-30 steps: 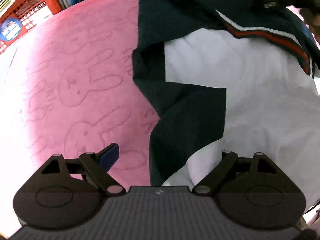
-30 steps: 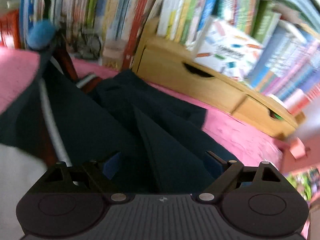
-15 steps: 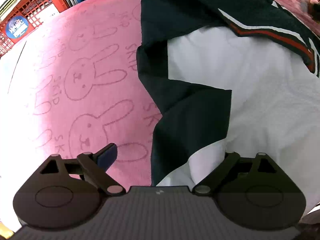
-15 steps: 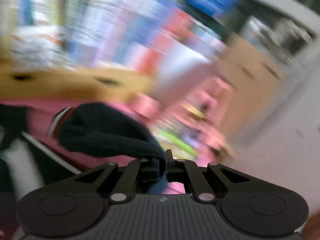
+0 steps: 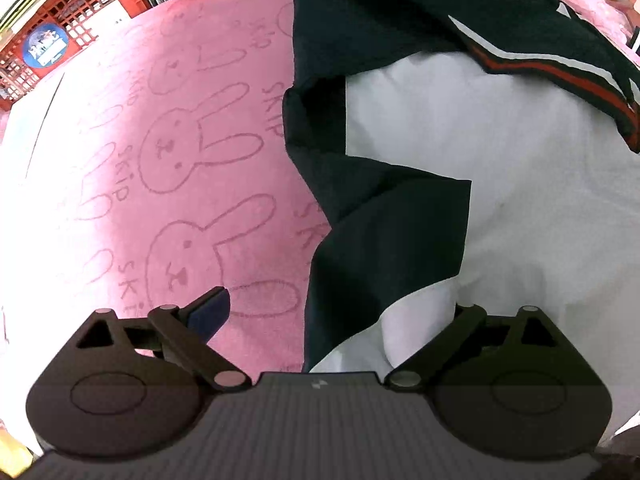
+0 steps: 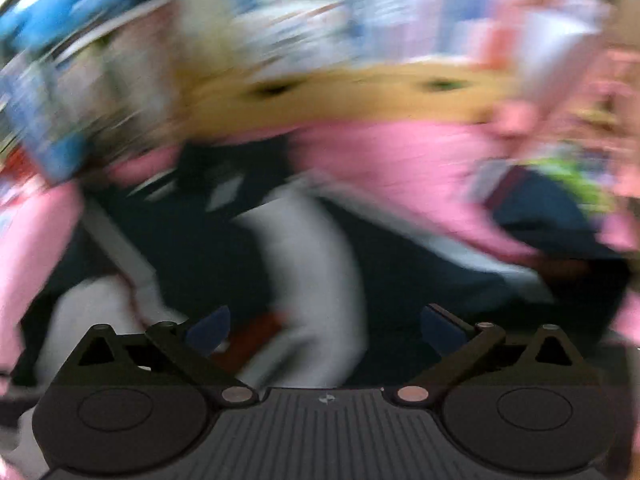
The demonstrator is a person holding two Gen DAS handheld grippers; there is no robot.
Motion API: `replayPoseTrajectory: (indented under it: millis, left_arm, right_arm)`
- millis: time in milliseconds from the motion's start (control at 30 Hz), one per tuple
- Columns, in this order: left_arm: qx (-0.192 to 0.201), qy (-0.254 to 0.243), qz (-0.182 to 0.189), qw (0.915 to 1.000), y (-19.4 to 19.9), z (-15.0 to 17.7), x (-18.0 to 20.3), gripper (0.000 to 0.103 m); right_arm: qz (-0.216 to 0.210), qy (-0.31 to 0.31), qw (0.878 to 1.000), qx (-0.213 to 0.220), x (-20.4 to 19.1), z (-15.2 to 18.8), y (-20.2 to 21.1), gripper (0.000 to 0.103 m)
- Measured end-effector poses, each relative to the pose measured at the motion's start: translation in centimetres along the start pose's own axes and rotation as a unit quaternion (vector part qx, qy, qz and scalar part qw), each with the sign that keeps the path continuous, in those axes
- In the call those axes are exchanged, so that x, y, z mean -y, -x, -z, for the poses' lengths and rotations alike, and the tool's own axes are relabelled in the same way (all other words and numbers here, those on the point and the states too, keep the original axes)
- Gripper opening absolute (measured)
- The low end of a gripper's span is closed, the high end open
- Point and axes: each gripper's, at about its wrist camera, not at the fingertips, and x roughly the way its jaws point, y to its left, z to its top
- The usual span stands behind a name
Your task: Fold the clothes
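Note:
A white and dark navy garment (image 5: 500, 168) with a red and white striped band (image 5: 560, 76) lies spread on a pink rabbit-print blanket (image 5: 168, 152). My left gripper (image 5: 336, 312) is open just above the garment's near edge; a navy sleeve (image 5: 392, 240) runs between its fingers, and the right finger is hidden behind white cloth. The right wrist view is badly blurred. There my right gripper (image 6: 324, 328) stands open over the navy and white garment (image 6: 304, 248), holding nothing. A navy sleeve end (image 6: 552, 216) lies out to the right on the pink blanket (image 6: 400, 168).
A red plastic crate (image 5: 52, 28) and books stand past the blanket's far left edge. A wooden drawer box (image 6: 360, 92) and rows of books sit behind the blanket in the right wrist view. Bare pink blanket lies left of the garment.
My right gripper was shut on a navy sleeve end half a second ago; now it is open and has swung back over the garment. The left gripper has barely moved.

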Motion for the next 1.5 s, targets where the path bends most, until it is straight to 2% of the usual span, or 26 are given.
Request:
replayPoseTrajectory:
  millis: [33,100,133,167,233,300,367,400,467,567,600,633,667,700,733,800,867,900,967,1033,1067,1200,1300,1367,1433,1500]
  left_arm:
    - [0.004,0.003,0.0,1.0,0.2,0.3,0.0,0.096]
    - [0.011,0.012,0.004,0.9999,0.5,0.9,-0.2,0.096]
    - [0.015,0.019,0.008,0.9997,0.6,1.2,-0.4,0.096]
    - [0.019,0.026,0.012,0.9994,0.8,1.6,-0.5,0.096]
    - [0.027,0.04,0.02,0.9986,1.1,2.2,-0.8,0.096]
    - [0.034,0.056,0.029,0.9974,1.4,2.8,-1.1,0.096]
    - [0.04,0.073,0.04,0.9958,1.7,3.3,-1.4,0.096]
    - [0.044,0.08,0.045,0.9948,1.9,3.5,-1.6,0.096]
    - [0.053,0.092,0.054,0.9929,2.3,3.7,-2.1,0.096]
    - [0.069,0.11,0.069,0.9891,3.6,4.3,-3.2,0.096]
    - [0.076,0.116,0.075,0.9875,4.0,4.4,-3.7,0.096]
    - [0.083,0.124,0.08,0.9856,4.4,4.5,-4.3,0.096]
    - [0.09,0.131,0.086,0.9835,4.9,4.6,-4.9,0.096]
    - [0.097,0.141,0.091,0.9811,5.2,4.7,-5.6,0.096]
    - [0.104,0.155,0.097,0.9776,5.5,4.7,-6.4,0.096]
    - [0.115,0.191,0.105,0.9692,5.8,4.7,-8.0,0.096]
    - [0.123,0.237,0.112,0.9571,6.1,4.8,-9.9,0.096]
    - [0.128,0.263,0.116,0.9493,6.2,5.0,-10.9,0.096]
    - [0.136,0.325,0.127,0.9273,6.3,5.5,-13.2,0.096]
    - [0.141,0.379,0.122,0.9065,5.8,6.0,-15.7,0.097]
    - [0.14,0.404,0.111,0.8969,5.4,6.2,-17.0,0.097]
    - [0.118,0.471,0.024,0.8739,2.8,6.7,-20.8,0.097]
    - [0.109,0.516,-0.018,0.8493,0.6,6.7,-23.2,0.097]
    - [0.114,0.548,-0.028,0.8286,-0.7,6.6,-24.4,0.097]
    - [0.12,0.57,-0.032,0.8124,-1.9,6.5,-25.4,0.096]
    - [0.126,0.579,-0.032,0.8045,-3.1,6.0,-26.3,0.086]
  right_arm:
    - [-0.017,0.019,1.0,-0.014,-1.5,0.0,-1.5,0.103]
    - [-0.023,0.072,0.996,-0.041,-4.7,0.1,-4.4,0.103]
    - [-0.018,0.08,0.995,-0.052,-5.5,0.0,-5.5,0.097]
    - [-0.014,0.087,0.994,-0.062,-6.4,0.0,-6.6,0.087]
    - [-0.011,0.09,0.994,-0.068,-7.7,-0.7,-7.6,0.04]
    - [-0.025,0.082,0.995,-0.06,-8.8,-2.2,-7.3,0.018]
    - [-0.043,0.076,0.995,-0.042,-11.1,-4.2,-6.8,0.017]
    - [-0.092,0.074,0.992,-0.042,-13.1,-5.0,-6.3,0.017]
    - [-0.19,0.069,0.978,-0.042,-17.0,-6.7,-5.3,0.015]
    - [-0.334,0.06,0.94,-0.041,-22.8,-9.1,-3.9,0.017]
    - [-0.381,0.057,0.922,-0.04,-24.7,-9.9,-3.5,0.026]
    - [-0.426,0.054,0.902,-0.039,-26.7,-10.8,-3.0,0.05]
    - [-0.471,0.051,0.88,-0.038,-28.6,-11.6,-2.5,0.069]
    - [-0.479,0.049,0.876,-0.029,-28.9,-11.5,-1.7,0.098]
    - [-0.47,0.047,0.881,-0.011,-28.2,-11.2,-1.3,0.102]
    - [-0.445,0.043,0.895,0.008,-26.6,-10.6,-0.8,0.102]
    - [-0.38,0.026,0.924,0.008,-23.6,-9.7,-1.5,0.102]
    - [-0.346,0.02,0.938,0.004,-22.1,-9.2,-2.1,0.102]
    - [-0.258,0.014,0.966,-0.012,-18.9,-7.7,-3.3,0.102]
    - [-0.179,0.019,0.983,-0.036,-16.1,-5.6,-4.1,0.102]
    - [-0.149,0.022,0.987,-0.048,-15.1,-4.5,-4.6,0.102]
    - [-0.065,0.043,0.993,-0.088,-11.6,0.2,-5.0,0.102]
    - [-0.038,0.056,0.991,-0.112,-9.7,3.6,-4.6,0.102]
    - [-0.026,0.064,0.99,-0.12,-9.6,4.8,-4.5,0.102]
    - [-0.016,0.069,0.99,-0.125,-9.8,5.8,-4.3,0.102]
    - [-0.012,0.065,0.99,-0.123,-10.1,6.1,-3.9,0.102]
